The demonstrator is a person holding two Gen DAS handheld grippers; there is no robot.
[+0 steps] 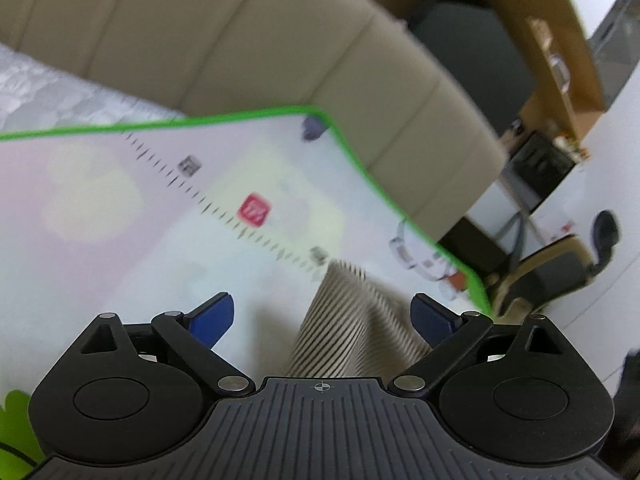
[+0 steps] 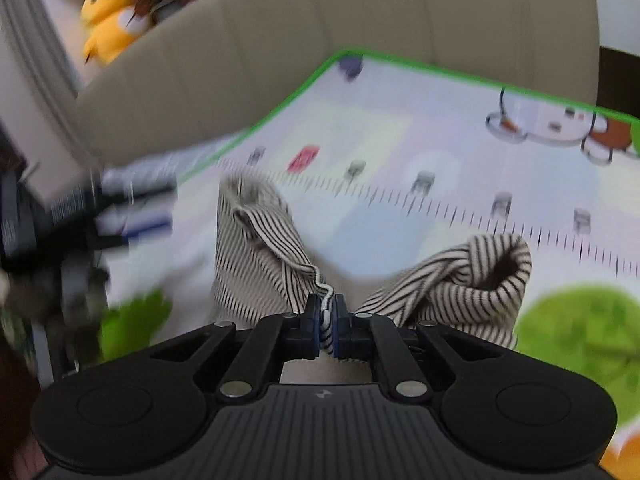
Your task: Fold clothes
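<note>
Clamped on a thin hem of the striped garment, right gripper risks slippage over the play mat while left gripper gapes, holding nothing.

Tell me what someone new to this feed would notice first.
Probably the striped garment, bunched on the green-edged play mat, with a fold of it pinched in the shut right gripper at bottom centre of the right wrist view. Next, the left gripper hangs open over another part of the garment, its blue pads wide apart. Behind the mat stands a beige sofa, with a yellow plush toy at upper left.
</note>
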